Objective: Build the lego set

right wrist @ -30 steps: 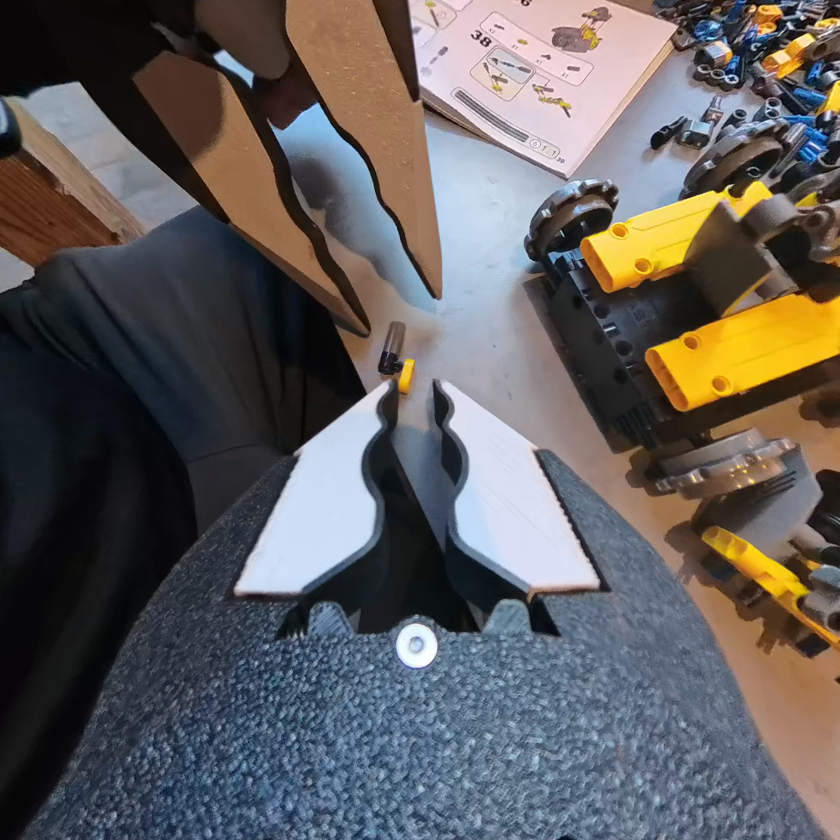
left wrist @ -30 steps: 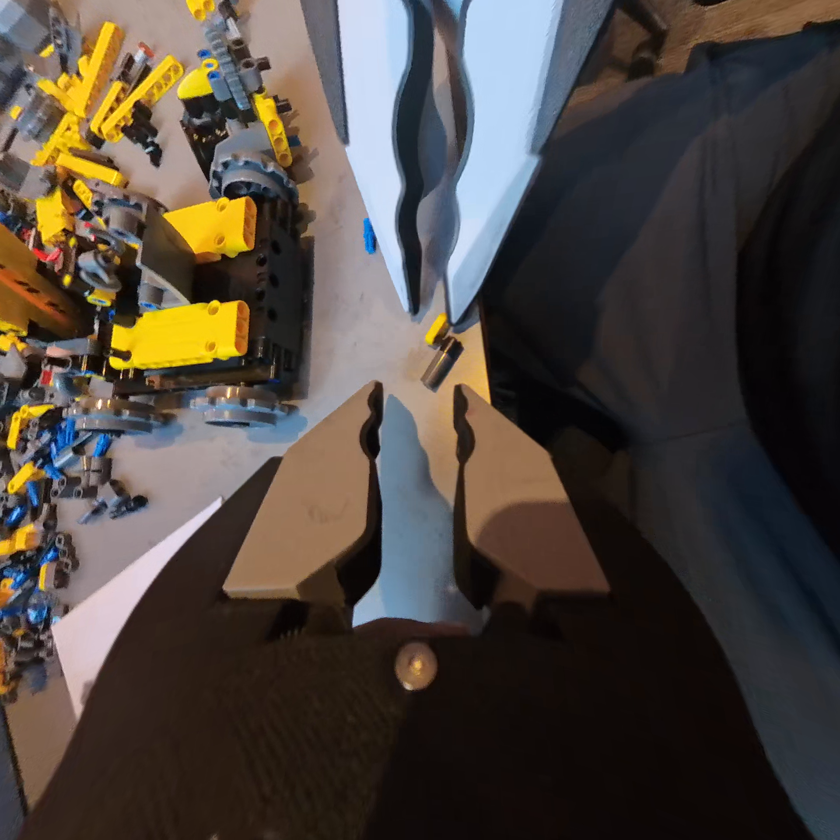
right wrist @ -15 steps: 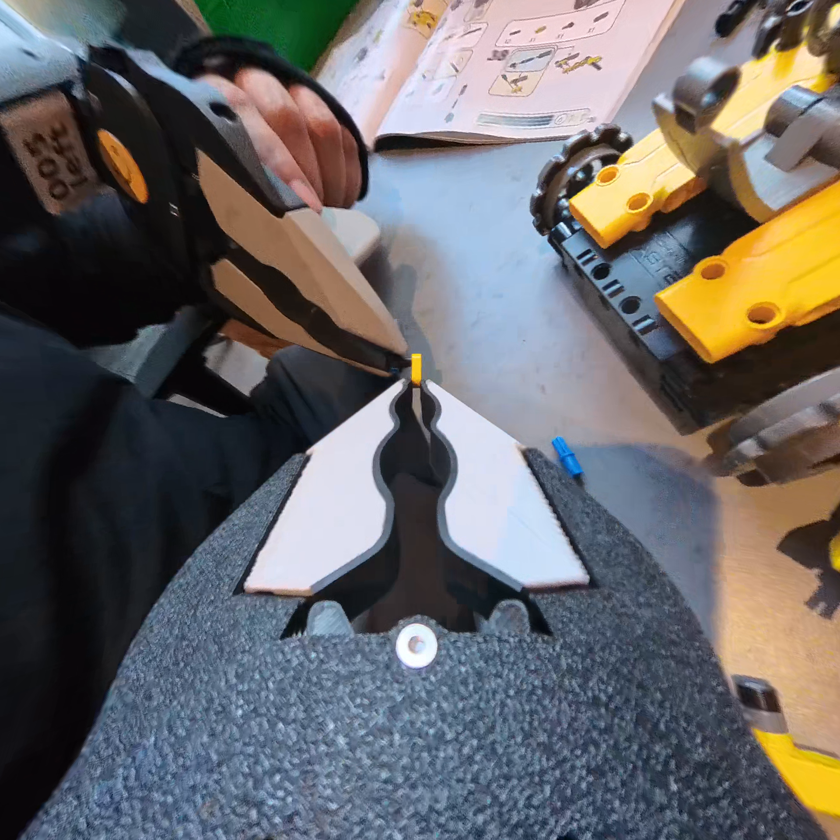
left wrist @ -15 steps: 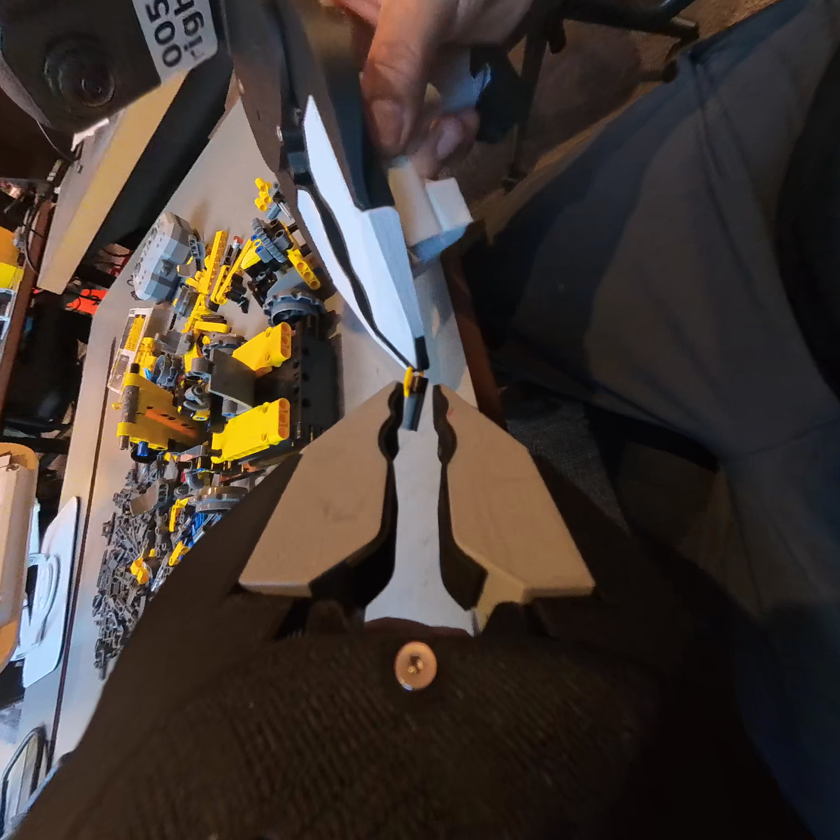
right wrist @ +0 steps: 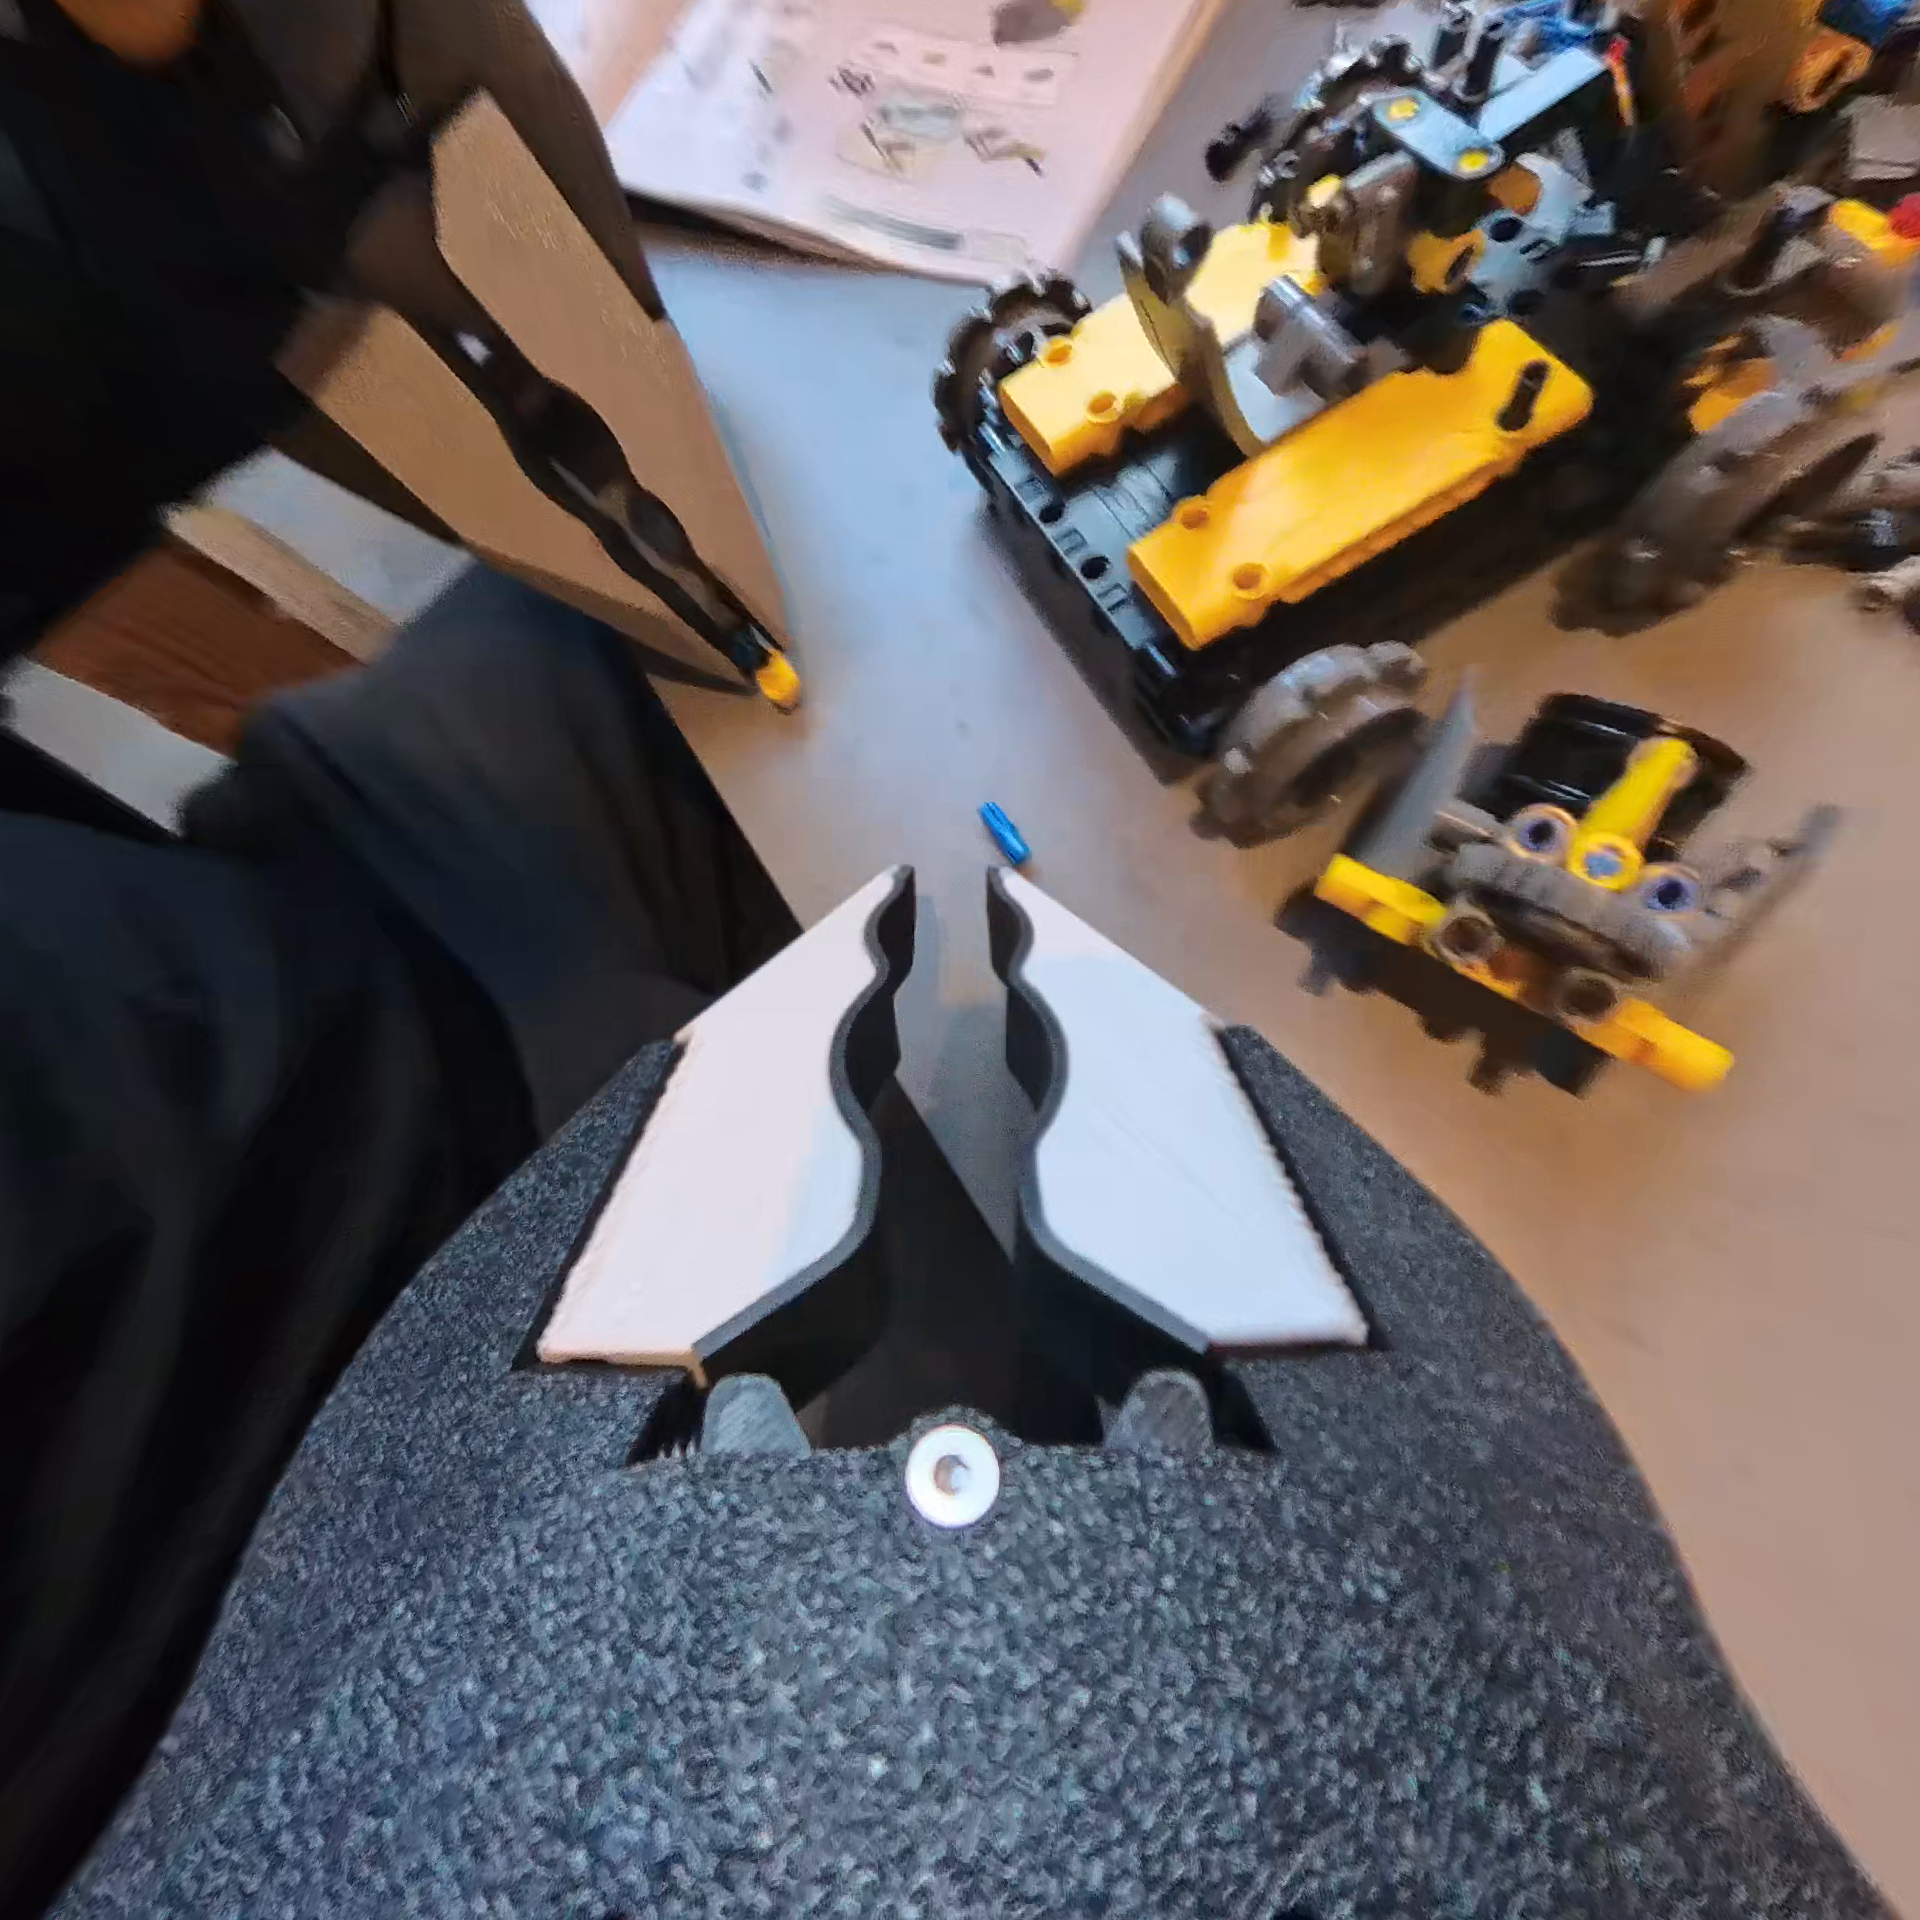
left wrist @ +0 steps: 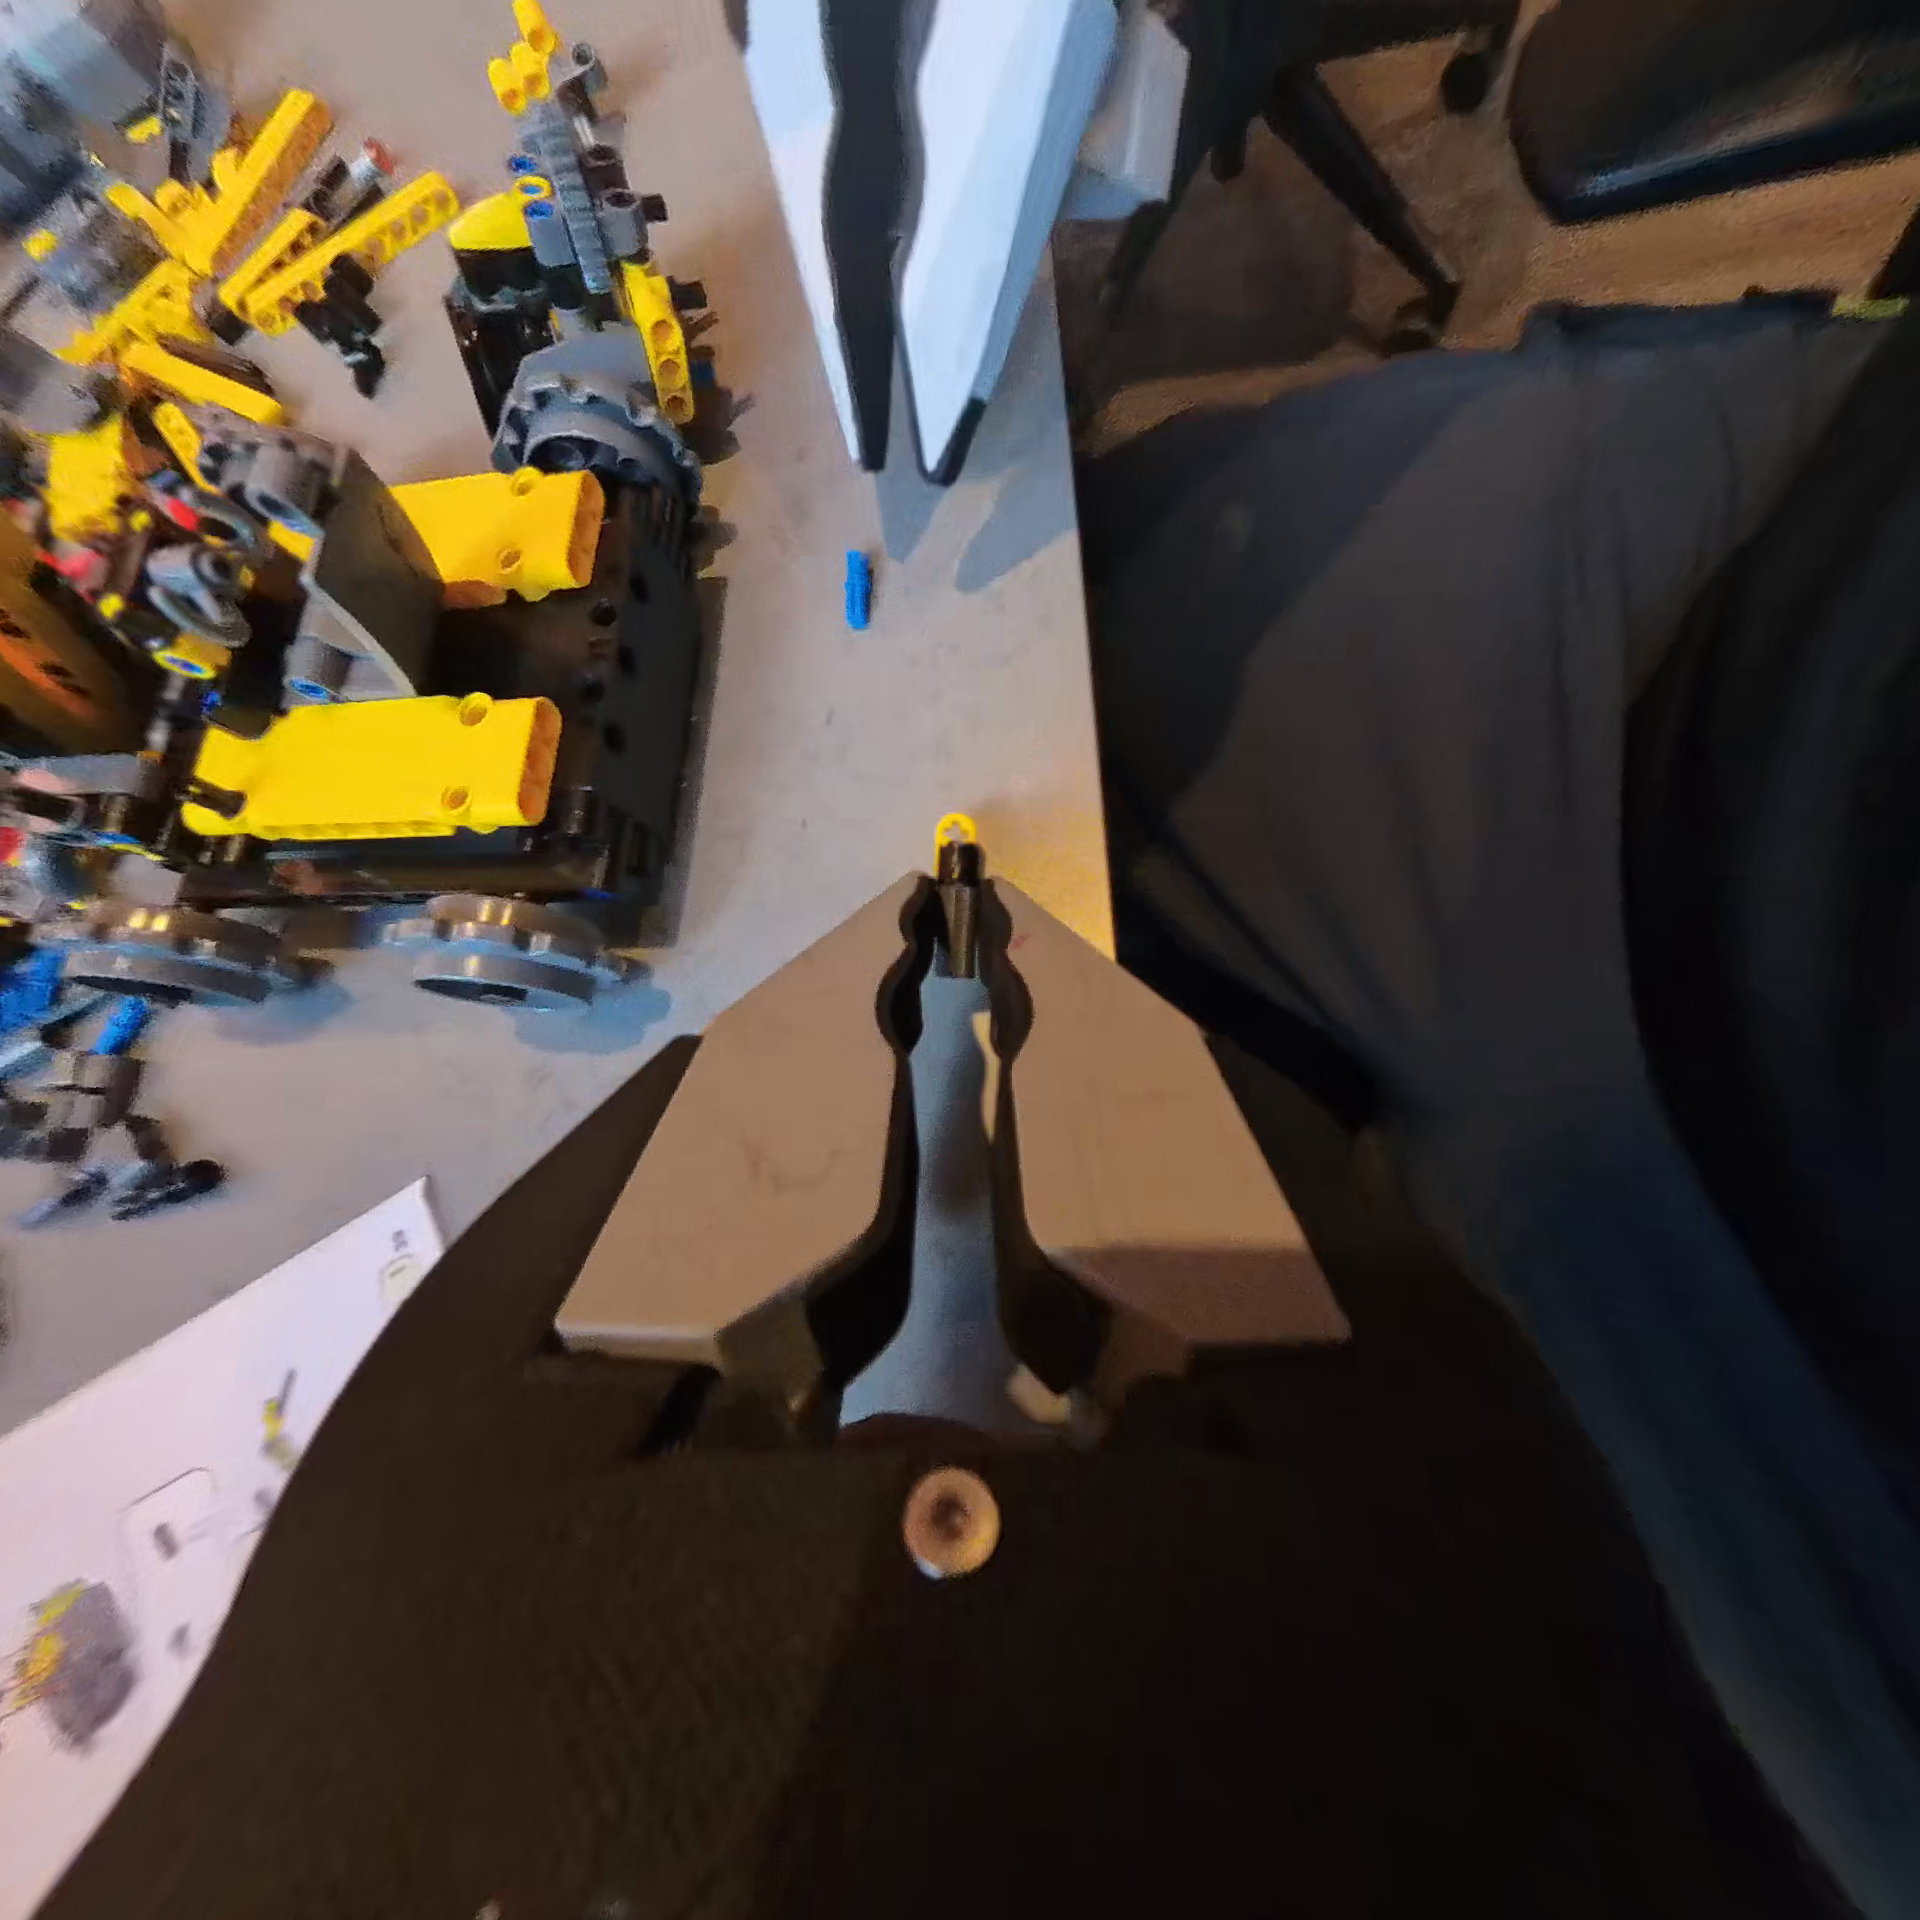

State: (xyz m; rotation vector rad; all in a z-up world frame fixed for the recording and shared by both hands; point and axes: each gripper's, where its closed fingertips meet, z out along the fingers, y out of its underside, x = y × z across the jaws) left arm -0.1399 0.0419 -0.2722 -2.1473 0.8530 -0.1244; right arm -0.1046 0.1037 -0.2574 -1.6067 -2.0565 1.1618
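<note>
Left tongs (left wrist: 954,894) pinch a small dark pin with a yellow tip (left wrist: 957,883) just off the tabletop (left wrist: 831,727) edge, beside the yellow-and-black brick vehicle (left wrist: 416,717). Right tongs (right wrist: 951,883) stand apart and empty, near a blue peg (right wrist: 1004,832) lying loose before that vehicle. An instruction booklet (right wrist: 883,125) lies beyond it.

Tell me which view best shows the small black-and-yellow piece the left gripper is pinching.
Left wrist view: the black-and-yellow piece sits sharp, close between the left gripper tips. Right wrist view shows only its yellow end, blurred.
</note>
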